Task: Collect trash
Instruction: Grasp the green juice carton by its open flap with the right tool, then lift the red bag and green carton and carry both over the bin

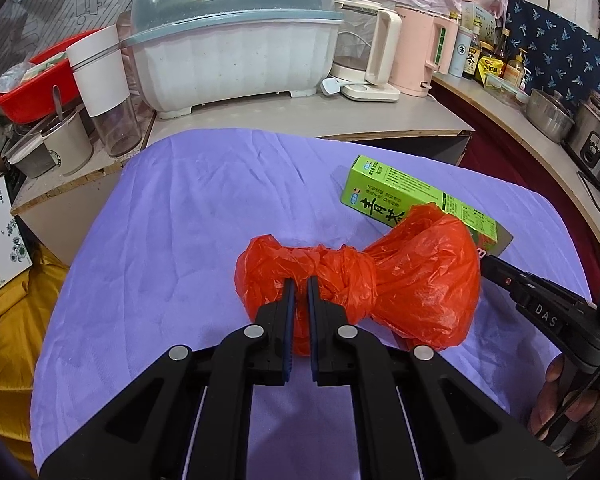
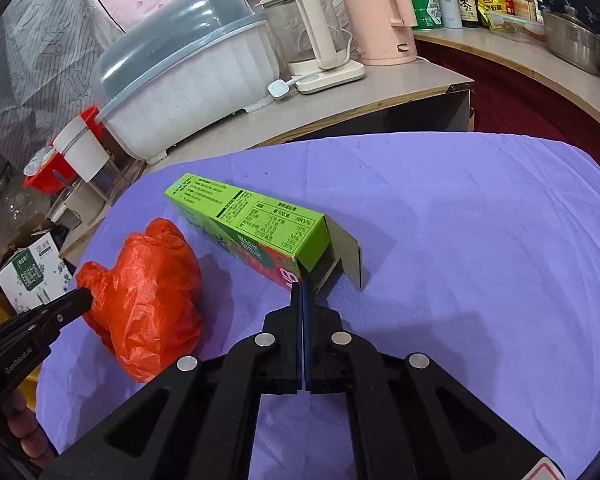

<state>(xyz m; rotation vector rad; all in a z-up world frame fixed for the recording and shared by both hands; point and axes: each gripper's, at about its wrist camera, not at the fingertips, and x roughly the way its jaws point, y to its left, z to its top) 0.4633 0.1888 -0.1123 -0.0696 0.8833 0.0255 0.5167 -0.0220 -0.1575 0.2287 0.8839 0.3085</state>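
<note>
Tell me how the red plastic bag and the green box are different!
The red plastic bag is soft, crumpled and bunched into a lump; the green box is stiff, long and straight-edged. The bag is plain, while the box is covered in print. The bag is pinched by the left gripper; the right gripper is shut at the box's open end flap. Both lie on the purple cloth.

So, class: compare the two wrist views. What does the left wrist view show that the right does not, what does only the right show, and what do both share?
Only the left view: the left gripper shut on the red bag.

Only the right view: the box's open flap, with the shut right gripper at that end.

Both: bag, green box, purple cloth, pink kettle.
</note>
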